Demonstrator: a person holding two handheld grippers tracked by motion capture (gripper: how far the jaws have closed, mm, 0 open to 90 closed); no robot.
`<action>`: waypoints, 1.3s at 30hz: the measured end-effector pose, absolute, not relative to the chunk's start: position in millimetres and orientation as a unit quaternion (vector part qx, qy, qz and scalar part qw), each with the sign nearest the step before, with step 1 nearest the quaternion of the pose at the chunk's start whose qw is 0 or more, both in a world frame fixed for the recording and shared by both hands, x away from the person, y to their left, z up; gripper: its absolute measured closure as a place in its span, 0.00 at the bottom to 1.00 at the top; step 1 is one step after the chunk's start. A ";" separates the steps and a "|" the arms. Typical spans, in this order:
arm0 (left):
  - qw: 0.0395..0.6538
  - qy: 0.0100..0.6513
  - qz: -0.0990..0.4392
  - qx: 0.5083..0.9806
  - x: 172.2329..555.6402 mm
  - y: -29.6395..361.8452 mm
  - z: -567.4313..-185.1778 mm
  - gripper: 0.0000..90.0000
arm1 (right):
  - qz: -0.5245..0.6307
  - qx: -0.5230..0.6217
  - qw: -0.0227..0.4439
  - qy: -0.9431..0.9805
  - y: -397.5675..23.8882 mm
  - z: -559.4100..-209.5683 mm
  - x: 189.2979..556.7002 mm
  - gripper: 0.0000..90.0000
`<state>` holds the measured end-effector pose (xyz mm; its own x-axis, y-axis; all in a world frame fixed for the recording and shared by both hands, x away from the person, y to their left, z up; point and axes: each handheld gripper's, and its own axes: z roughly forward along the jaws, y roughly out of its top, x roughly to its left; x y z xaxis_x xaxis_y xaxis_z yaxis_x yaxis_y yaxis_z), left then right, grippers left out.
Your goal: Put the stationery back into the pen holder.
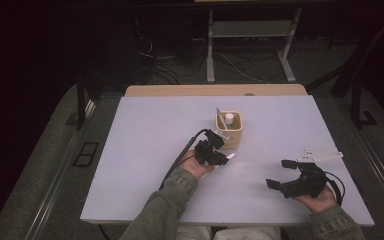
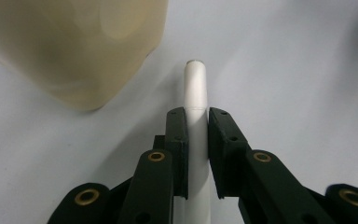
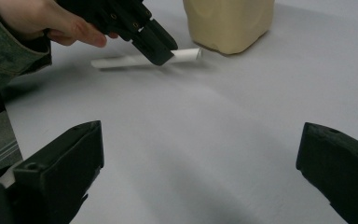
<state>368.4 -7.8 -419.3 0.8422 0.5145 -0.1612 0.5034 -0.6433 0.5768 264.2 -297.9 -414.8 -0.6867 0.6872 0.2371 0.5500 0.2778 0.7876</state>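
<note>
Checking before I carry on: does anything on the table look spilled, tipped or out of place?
Nothing stands out. The left gripper is shut on a white tube lying beside the upright beige cup; the right gripper is open, clear of both.

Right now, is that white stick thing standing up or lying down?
Lying down. The white tube rests flat on the table beside the beige cup, with the left hand-held gripper shut around its middle.

wide bare table (image 1: 145, 150) lies open to the left of the left gripper (image 1: 219, 156) and across the stretch between it and the right gripper (image 1: 280, 175). just beyond the left gripper, the beige cup (image 1: 229, 131) blocks the way ahead, close beside the white tube (image 2: 196, 93).
</note>
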 end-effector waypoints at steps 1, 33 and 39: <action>0.322 0.280 0.006 0.905 367.9 -6.7 -417.1 0.86 | 0.458 0.388 0.075 0.796 -298.1 -414.8 264.3 0.00; 0.470 0.239 0.015 0.850 369.9 14.5 -348.7 0.86 | 0.461 0.394 0.077 0.792 -300.0 -414.9 264.9 0.00; 0.483 0.236 0.018 0.843 374.4 14.8 -341.8 0.86 | 0.461 0.396 0.075 0.791 -300.2 -414.9 265.2 0.00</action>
